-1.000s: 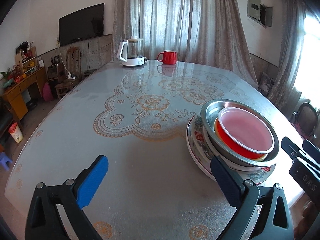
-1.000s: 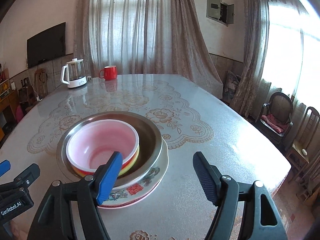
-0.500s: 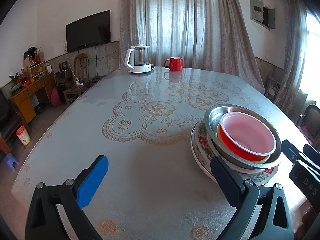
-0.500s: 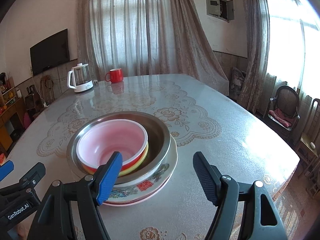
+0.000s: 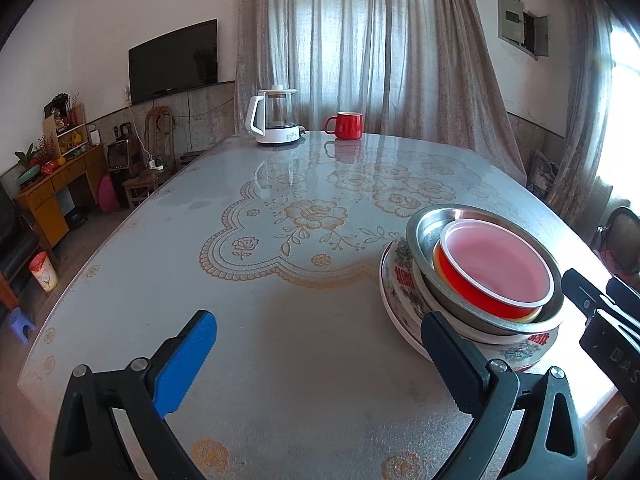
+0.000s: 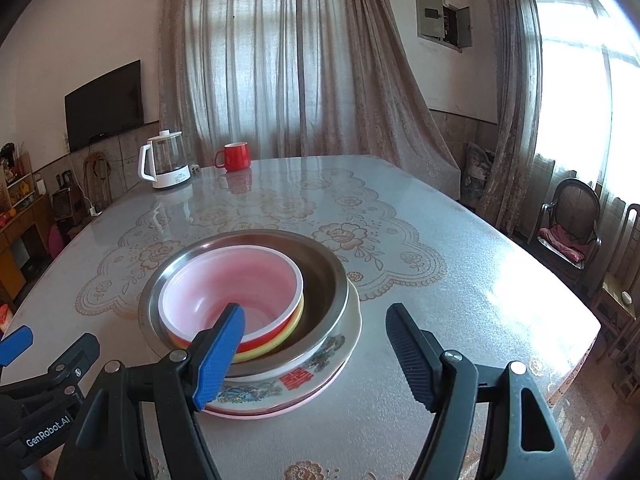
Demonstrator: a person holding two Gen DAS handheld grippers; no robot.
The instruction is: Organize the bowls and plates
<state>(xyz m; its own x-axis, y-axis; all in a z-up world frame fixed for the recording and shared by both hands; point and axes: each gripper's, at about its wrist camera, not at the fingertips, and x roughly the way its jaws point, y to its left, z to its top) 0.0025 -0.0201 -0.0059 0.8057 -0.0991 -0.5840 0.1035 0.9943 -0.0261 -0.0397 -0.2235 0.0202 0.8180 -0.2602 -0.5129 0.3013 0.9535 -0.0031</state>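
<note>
A red bowl with a pale pink inside sits upright in a yellow bowl, both nested off-centre in a steel basin. The basin rests in a patterned porcelain bowl on a pink-rimmed plate, all stacked near the desk edge.

Left gripper: jaws wide apart, nothing between, angled downward. Right gripper: same, empty.

bowls nested in basin on plates; kettle left of mug, far behind
</note>
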